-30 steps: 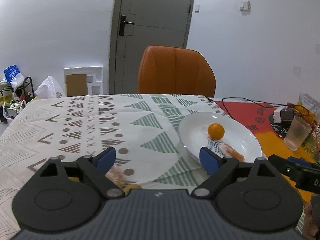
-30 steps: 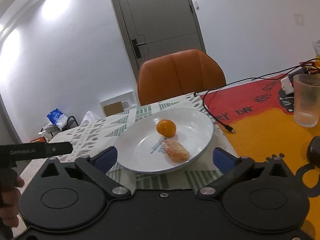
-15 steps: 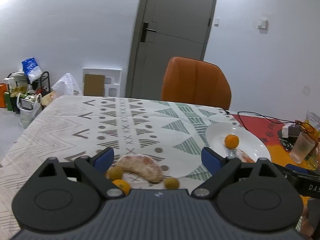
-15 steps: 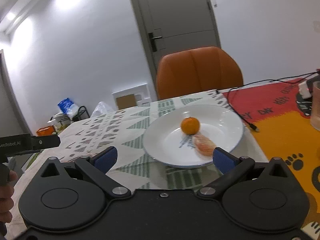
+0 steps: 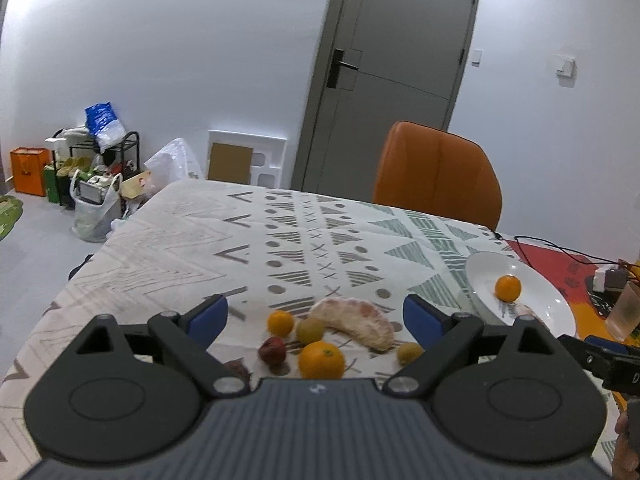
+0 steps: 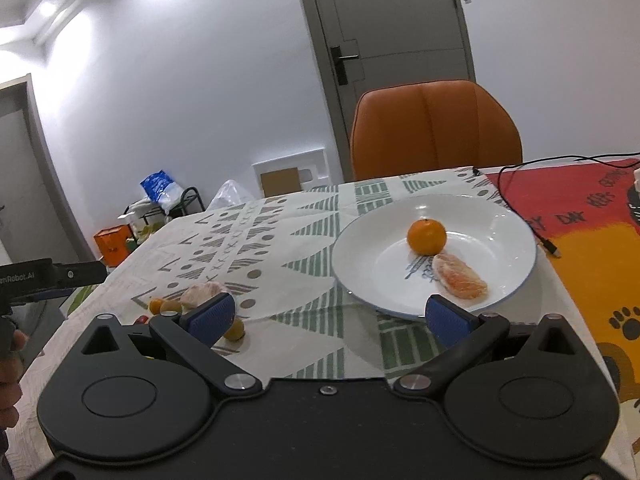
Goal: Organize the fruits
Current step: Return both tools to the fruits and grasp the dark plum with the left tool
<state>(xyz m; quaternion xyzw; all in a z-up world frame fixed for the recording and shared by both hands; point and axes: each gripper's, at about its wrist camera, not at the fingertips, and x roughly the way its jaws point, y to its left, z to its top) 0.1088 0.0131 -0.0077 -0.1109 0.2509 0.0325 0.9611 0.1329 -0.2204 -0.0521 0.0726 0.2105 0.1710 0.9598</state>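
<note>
A white plate [image 6: 500, 216] holds an orange [image 6: 426, 236] and a peeled pomelo segment [image 6: 460, 276]. It also shows at the right of the left wrist view [image 5: 556, 308]. On the patterned tablecloth [image 5: 256, 248] lies a loose cluster: a large peeled pomelo segment [image 5: 356, 320], a big orange [image 5: 321, 360], a small orange [image 5: 280, 322], a red fruit [image 5: 273, 350] and two yellow-green fruits [image 5: 310, 330]. My left gripper [image 5: 316, 316] is open and empty above the cluster. My right gripper [image 6: 330, 316] is open and empty, just short of the plate.
An orange chair [image 6: 436, 128] stands behind the table. A black cable [image 6: 532, 216] runs across the red and yellow mat [image 6: 592, 240]. A ribbed glass [image 5: 624, 312] stands at the far right. Bags and a rack [image 5: 92, 172] sit on the floor at left.
My left gripper has pulled back and up and swung left, so the loose fruit cluster came into view between its fingers. My right gripper has drawn back slightly from the plate.
</note>
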